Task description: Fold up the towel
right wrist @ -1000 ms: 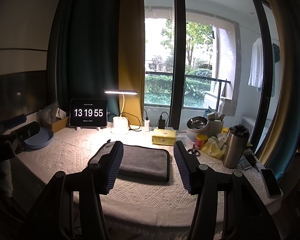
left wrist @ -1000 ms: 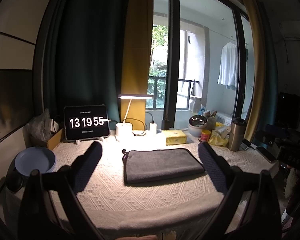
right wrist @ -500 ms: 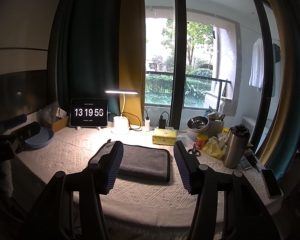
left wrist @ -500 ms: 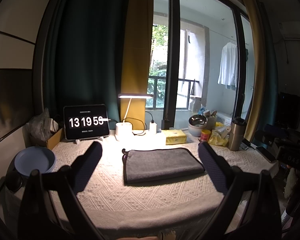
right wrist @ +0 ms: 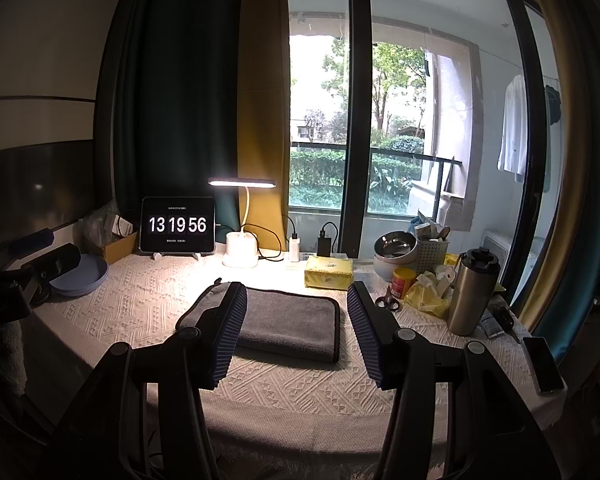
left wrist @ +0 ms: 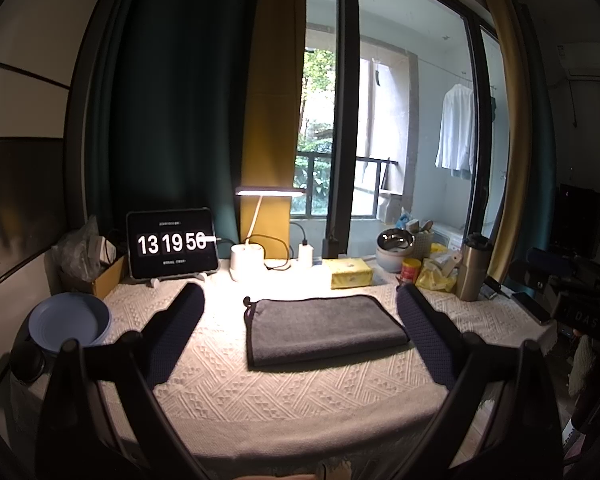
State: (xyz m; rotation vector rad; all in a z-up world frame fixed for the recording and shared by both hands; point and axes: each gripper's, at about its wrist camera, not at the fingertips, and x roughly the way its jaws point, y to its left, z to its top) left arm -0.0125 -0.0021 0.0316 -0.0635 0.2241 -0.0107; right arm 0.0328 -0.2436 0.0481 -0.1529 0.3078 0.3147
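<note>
With both the left gripper [left wrist: 300, 320] and the right gripper [right wrist: 297, 332] wide apart and holding nothing, and the gray towel [left wrist: 324, 328] flat mid-frame on the white tablecloth [left wrist: 300, 392], best to pinch one edge low and lift slowly.

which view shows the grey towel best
The left wrist view: the whole folded towel lies uncovered between the open left gripper. In the right wrist view, the open right gripper has one finger hiding the towel's left part.

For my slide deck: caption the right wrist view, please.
Open right claw hovers before a folded grey towel on the lamplit table.
</note>
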